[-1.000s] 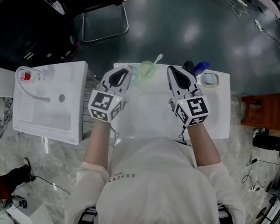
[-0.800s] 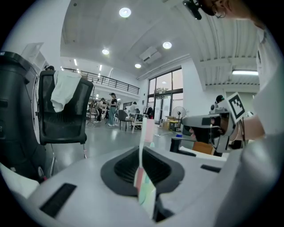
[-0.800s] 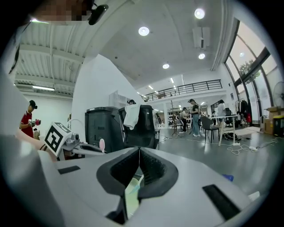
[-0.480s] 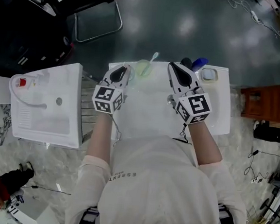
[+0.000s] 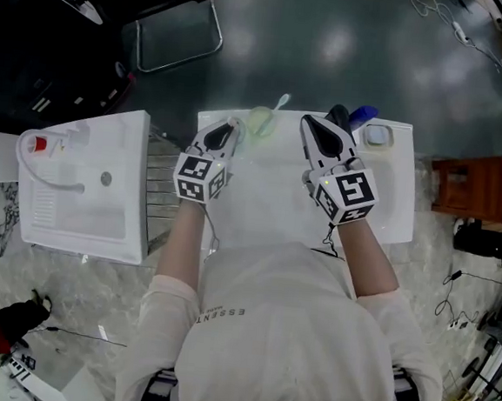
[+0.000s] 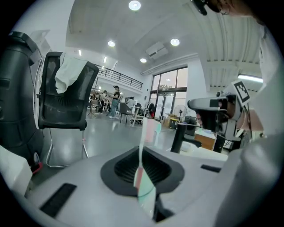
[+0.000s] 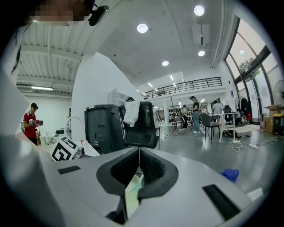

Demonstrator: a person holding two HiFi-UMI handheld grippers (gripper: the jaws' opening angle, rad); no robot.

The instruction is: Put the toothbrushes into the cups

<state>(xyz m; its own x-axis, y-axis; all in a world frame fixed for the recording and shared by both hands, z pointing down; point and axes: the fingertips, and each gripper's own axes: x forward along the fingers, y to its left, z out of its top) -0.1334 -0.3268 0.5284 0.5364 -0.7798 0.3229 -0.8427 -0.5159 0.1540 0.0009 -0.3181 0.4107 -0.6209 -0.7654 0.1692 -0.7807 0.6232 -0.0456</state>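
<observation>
- The thin toothbrush with a white, pink and pale green handle (image 6: 141, 177) stands upright, pinched between the jaws of the left gripper (image 6: 141, 162), which are closed tight on it.
- That gripper hovers over the near-left part of the white washbasin top (image 5: 381, 207).
- A translucent pale green cup (image 5: 262, 122) sits on the basin's far edge, just beside the left gripper's tip, with a second pale toothbrush (image 5: 281, 104) leaning out of it.
- The right gripper (image 7: 139, 164) has its jaws pressed together, with nothing clearly held between them; it hangs over the basin's far middle.
- A black tap (image 5: 337, 117) and a blue object (image 5: 361, 118) stand at the far edge, just beyond the right gripper.
- A small whitish cup (image 5: 377, 139) sits in the basin's far-right corner.
- A black mesh chair (image 6: 64, 102) stands on the floor beyond the basin.
</observation>
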